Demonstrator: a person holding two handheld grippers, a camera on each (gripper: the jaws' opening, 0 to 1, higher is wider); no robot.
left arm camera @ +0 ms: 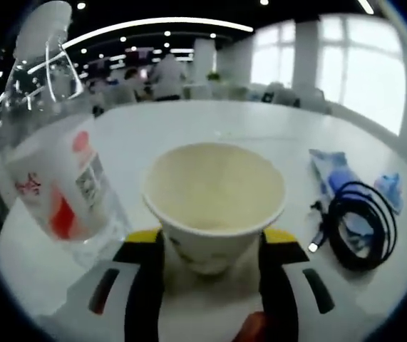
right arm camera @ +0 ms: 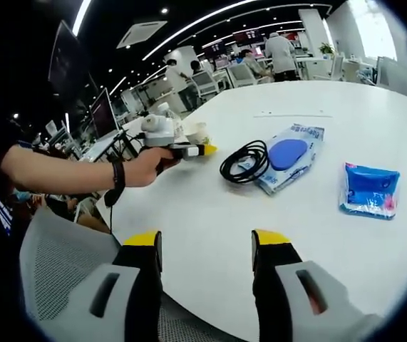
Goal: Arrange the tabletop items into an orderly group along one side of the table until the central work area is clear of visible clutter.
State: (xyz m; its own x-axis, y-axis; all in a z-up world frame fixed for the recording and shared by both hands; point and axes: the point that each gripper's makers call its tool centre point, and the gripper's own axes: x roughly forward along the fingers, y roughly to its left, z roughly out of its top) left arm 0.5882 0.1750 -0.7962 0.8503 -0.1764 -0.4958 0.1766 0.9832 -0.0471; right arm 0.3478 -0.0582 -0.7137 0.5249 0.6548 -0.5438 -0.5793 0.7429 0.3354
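Observation:
In the left gripper view a cream paper cup (left arm camera: 214, 203) sits between the yellow-tipped jaws of my left gripper (left arm camera: 214, 239), which is shut on it. A clear water bottle (left arm camera: 50, 153) with a red and white label stands tilted in the picture just left of the cup. A coiled black cable (left arm camera: 360, 221) lies to the right beside a blue wipes pack (left arm camera: 335, 174). In the right gripper view my right gripper (right arm camera: 207, 246) is open over the table's near edge with nothing between its jaws. The left gripper (right arm camera: 189, 148) shows there, held by a hand at the table's left side.
The white round table (right arm camera: 289, 235) holds the black cable (right arm camera: 244, 162), a wipes pack (right arm camera: 289, 153) and a smaller blue packet (right arm camera: 368, 189). A grey mesh chair (right arm camera: 68, 278) stands at the near edge. Desks, monitors and people fill the room behind.

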